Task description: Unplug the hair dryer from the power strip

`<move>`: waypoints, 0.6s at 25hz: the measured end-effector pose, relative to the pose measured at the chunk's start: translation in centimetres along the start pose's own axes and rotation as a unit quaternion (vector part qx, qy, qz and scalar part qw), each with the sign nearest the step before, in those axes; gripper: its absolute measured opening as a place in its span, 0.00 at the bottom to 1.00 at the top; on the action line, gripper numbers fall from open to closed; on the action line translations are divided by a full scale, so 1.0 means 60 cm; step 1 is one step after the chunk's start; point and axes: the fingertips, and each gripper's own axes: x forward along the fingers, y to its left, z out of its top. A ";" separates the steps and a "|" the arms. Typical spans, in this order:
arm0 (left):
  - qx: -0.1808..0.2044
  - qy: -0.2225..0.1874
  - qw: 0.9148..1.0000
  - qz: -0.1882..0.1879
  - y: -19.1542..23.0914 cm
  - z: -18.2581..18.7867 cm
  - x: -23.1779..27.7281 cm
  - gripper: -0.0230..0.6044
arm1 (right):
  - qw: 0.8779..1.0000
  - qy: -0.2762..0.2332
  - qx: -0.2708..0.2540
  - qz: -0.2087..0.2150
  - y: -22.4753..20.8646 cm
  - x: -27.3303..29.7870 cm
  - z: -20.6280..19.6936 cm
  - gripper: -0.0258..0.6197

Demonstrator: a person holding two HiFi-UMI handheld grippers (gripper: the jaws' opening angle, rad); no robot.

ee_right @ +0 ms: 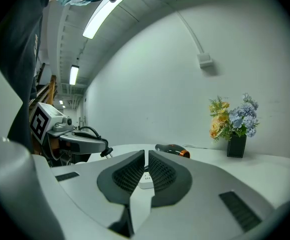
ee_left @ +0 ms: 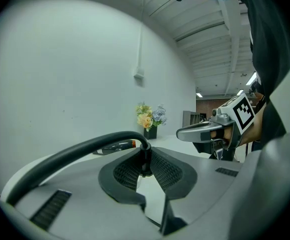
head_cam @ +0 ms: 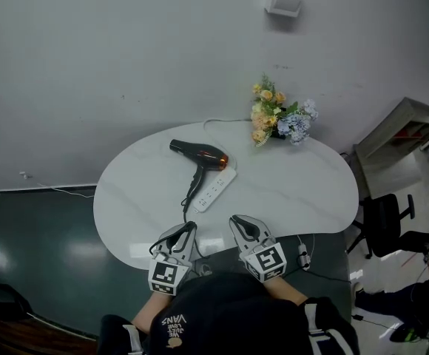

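Observation:
The black hair dryer [head_cam: 200, 155] with an orange ring lies on the white table [head_cam: 296, 191], touching the far end of the white power strip [head_cam: 216, 188]. Its black cord [ee_left: 75, 154] runs to my left gripper [head_cam: 192, 226], which is shut on the plug [ee_left: 144, 156] near the table's front edge, apart from the strip. My right gripper [head_cam: 237, 219] hovers beside it, jaws nearly together with only a thin slit and nothing in it. In the right gripper view the power strip [ee_right: 146, 180] shows beyond the tips, with the dryer [ee_right: 172, 149] behind it.
A vase of flowers [head_cam: 277, 117] stands at the table's far edge by the wall. A white cable [head_cam: 222, 120] leads from the strip towards the wall. A black chair [head_cam: 384, 220] and a shelf [head_cam: 403, 128] stand to the right of the table.

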 end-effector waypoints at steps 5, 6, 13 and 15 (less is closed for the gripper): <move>0.002 0.002 1.000 -0.001 0.000 -0.009 -0.014 0.14 | 1.000 -0.001 0.005 -0.003 0.010 -0.003 -0.005 0.12; 0.002 0.002 1.000 0.000 0.001 -0.010 -0.016 0.14 | 1.000 -0.001 0.006 -0.004 0.012 -0.003 -0.006 0.12; -0.003 0.004 1.000 0.000 0.002 -0.016 -0.027 0.14 | 1.000 0.005 0.009 -0.003 0.024 -0.004 -0.012 0.11; -0.003 0.005 1.000 -0.001 0.001 -0.017 -0.030 0.14 | 1.000 0.006 0.011 -0.004 0.026 -0.004 -0.012 0.11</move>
